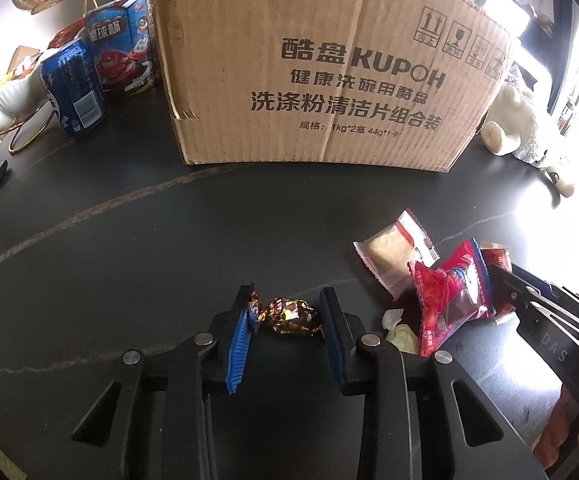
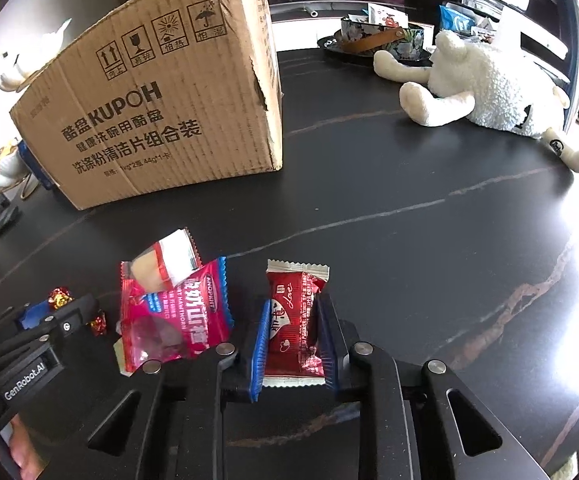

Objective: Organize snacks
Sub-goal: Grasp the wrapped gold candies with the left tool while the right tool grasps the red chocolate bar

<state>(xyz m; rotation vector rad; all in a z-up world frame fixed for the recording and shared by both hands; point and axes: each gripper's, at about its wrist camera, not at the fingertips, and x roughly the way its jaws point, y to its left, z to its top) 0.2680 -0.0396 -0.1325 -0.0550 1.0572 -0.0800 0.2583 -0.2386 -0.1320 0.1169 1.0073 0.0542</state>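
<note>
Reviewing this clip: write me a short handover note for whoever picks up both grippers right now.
Left gripper: open, fingers either side of the gold foil candy on the table; not clamped.
Right gripper: fingers against the sides of the red snack packet; looks gripped, packet seemingly on the table.
Loose nearby: pink hawthorn packet, pale cake packet.
Cardboard box stands behind, contents unseen.
Left: probably move each of these snacks to the box.

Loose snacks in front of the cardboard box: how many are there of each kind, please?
Sealed packets: 3 (white-and-red packet, pink packet, red packet)
Foil-wrapped candy: 1
Pale piece, half hidden under the pink packet: 1
Total: 5
</note>
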